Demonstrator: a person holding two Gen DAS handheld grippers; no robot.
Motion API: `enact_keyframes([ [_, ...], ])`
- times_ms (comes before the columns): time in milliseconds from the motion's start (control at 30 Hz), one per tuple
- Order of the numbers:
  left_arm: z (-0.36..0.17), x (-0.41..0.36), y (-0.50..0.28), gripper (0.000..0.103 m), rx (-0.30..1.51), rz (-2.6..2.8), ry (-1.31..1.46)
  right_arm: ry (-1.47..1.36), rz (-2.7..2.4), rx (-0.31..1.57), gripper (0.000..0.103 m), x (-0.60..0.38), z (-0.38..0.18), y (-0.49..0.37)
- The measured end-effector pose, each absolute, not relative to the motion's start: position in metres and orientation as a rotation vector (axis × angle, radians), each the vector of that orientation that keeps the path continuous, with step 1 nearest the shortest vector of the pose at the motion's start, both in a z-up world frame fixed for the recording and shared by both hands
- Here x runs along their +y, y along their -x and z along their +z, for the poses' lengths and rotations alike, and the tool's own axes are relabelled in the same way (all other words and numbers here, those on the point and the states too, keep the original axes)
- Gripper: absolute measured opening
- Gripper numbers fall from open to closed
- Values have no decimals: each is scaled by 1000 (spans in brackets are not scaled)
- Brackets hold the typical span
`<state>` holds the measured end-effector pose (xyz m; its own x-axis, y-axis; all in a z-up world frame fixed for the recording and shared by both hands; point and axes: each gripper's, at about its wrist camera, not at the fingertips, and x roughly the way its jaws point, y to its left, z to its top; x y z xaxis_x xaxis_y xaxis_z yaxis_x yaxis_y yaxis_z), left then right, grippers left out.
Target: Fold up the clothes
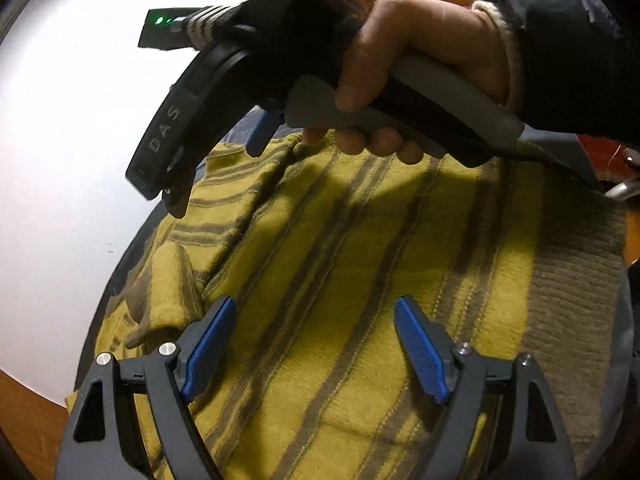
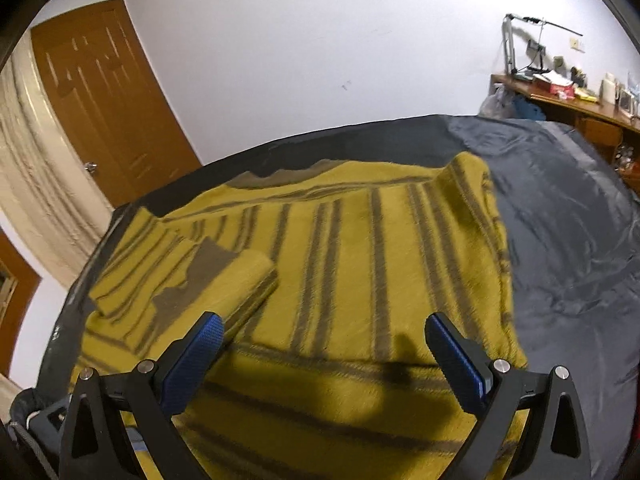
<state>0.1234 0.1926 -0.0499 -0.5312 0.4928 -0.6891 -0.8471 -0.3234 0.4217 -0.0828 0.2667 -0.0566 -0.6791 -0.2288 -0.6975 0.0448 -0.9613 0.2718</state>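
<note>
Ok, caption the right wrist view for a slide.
Open right gripper above a yellow, grey-striped knitted sweater laid on a dark grey bedcover.

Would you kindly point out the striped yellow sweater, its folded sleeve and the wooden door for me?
striped yellow sweater (image 2: 352, 248), right wrist view, on the middle of its body.
folded sleeve (image 2: 224, 276), right wrist view, on its upper surface near the brown cuff.
wooden door (image 2: 108, 92), right wrist view, on its central panel.
</note>
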Motion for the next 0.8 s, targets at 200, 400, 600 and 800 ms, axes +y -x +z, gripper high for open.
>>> enact_keyframes([
  [200, -36, 149, -117, 84, 843, 1966, 642, -1151, -2635, -241, 102, 233, -48, 78],
  [400, -29, 92, -97, 84, 726, 2123, 732, -1220, -2524, 129, 102, 162, -56, 87],
  [600, -25, 52, -61, 84, 575, 2303, 849, -1341, -2640, 249, 102, 145, -74, 105],
  [800, -30, 13, -26, 84, 444, 2439, 974, -1382, -2708, -212, 102, 208, -71, 104],
])
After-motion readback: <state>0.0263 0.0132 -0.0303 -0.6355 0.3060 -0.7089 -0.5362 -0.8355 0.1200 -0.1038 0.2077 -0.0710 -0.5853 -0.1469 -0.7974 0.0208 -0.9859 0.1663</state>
